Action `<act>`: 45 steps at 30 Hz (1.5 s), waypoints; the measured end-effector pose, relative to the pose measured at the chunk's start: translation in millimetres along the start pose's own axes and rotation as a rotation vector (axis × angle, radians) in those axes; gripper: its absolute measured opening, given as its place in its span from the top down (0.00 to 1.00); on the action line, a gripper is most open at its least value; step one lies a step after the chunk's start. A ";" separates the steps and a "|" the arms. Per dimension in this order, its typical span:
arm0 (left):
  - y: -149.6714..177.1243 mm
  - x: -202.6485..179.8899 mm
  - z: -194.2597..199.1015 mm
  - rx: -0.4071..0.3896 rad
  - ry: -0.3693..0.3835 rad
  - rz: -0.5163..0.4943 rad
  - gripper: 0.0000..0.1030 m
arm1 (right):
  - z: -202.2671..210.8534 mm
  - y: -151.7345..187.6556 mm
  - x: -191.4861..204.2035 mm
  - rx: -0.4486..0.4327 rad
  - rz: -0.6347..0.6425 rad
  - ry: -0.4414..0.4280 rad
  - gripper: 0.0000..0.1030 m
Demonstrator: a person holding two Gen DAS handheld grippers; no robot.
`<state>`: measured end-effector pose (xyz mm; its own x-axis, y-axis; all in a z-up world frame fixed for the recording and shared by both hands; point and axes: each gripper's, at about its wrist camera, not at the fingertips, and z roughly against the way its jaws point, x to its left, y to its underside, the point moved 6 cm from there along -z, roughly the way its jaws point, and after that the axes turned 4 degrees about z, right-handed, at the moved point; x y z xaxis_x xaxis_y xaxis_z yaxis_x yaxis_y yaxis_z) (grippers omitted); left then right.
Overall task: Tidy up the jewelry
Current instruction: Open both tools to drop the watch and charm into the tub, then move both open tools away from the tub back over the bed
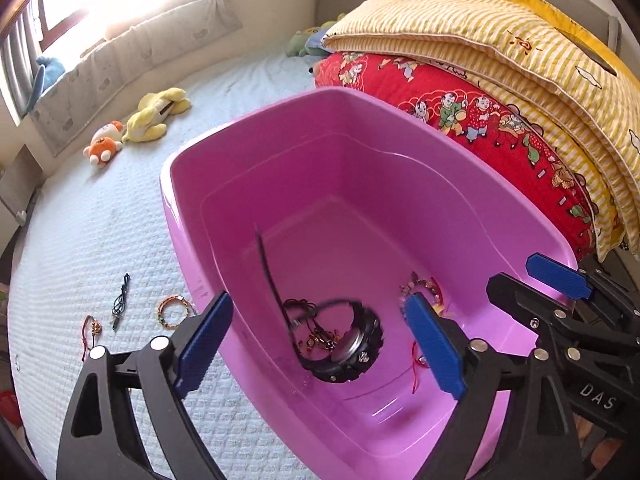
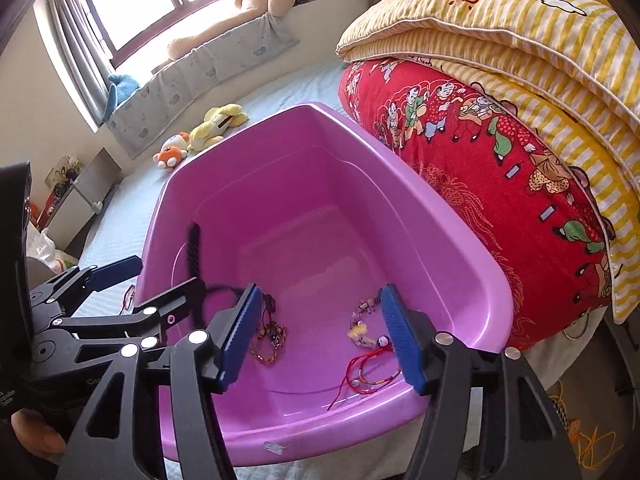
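Fingers [image 1: 208, 344] of the left gripper [image 1: 320, 344] are standing wide apart with nothing between them, hanging over the near end of the glossy pink plastic tub [image 1: 280, 152]; those of the right gripper [image 2: 320, 336] are equally spread and empty.

Between and just past the left fingers, a black rubber-strapped wristwatch [image 1: 344, 344] is showing blurred inside the tub, probably dropping onto a dark knotted cord bracelet [image 1: 316, 336]. Landing there, it could snag the cords, and tangled pieces would be harder to sort.

Between the right fingers two more pieces are lying on the tub floor: a pale beaded bracelet [image 2: 362, 320] and a thin red string bracelet [image 2: 372, 372].

Outside the tub, left of the left fingers, three pieces are waiting on the white quilted bed [image 1: 80, 240]: an orange-green braided bracelet [image 1: 172, 312], a dark cord necklace [image 1: 121, 300] and a red cord charm [image 1: 93, 328]. Thin cords on soft bedding could slip a pinch.
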<state>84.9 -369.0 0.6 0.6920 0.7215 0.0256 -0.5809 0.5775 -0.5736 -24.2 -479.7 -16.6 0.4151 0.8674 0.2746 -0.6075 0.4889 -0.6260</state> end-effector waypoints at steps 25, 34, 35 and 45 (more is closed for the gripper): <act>43.1 59.8 42.1 -0.031 -0.057 0.103 0.08 | 21.3 21.4 47.3 -0.012 0.067 -0.122 0.40; 105.2 125.4 67.6 -0.042 -0.167 0.202 0.07 | 32.0 39.8 116.4 -0.033 0.204 -0.285 0.37; 113.6 133.8 70.4 -0.042 -0.182 0.216 0.07 | 32.5 42.8 125.0 -0.034 0.219 -0.301 0.36; 191.4 206.0 81.0 -0.002 -0.299 0.352 0.07 | 36.1 79.9 213.7 -0.058 0.397 -0.429 0.29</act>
<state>81.5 -78.9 -37.6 0.2985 0.9523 0.0634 -0.7572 0.2768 -0.5916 -8.5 -252.0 18.4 -0.1556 0.9490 0.2743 -0.6170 0.1234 -0.7772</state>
